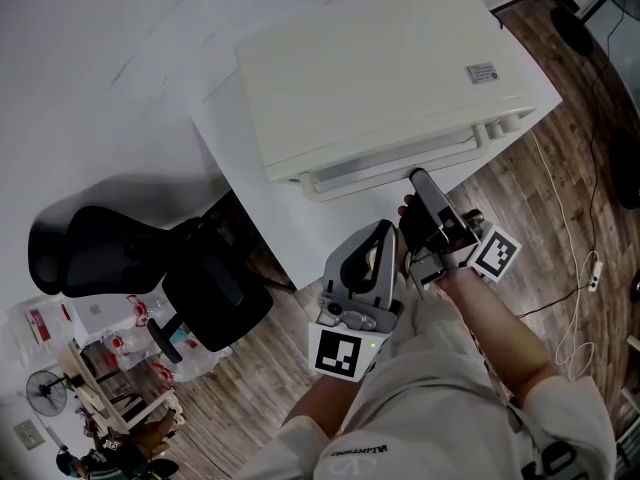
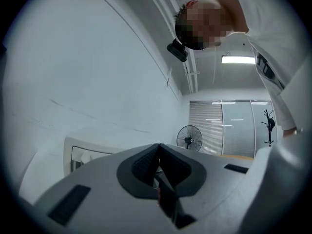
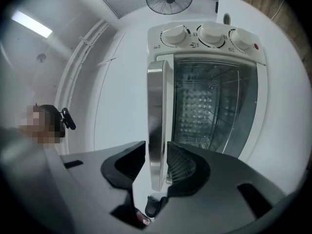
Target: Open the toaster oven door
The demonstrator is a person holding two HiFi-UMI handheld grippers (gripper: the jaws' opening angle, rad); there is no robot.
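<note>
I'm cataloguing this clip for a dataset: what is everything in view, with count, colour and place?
toaster oven: one, cream-white, on the table
door handle: one, silver, between the right gripper's jaws
knobs: three, white, in a row on the oven's control panel
table: one, white, under the oven
office chair: one, black, left of the table
floor fan: one, black, far side of the room
cable: one, white, on the wood floor right of the table
left gripper: one, grey, jaws together and empty, held back from the oven
right gripper: one, grey, jaws apart around the handle
</note>
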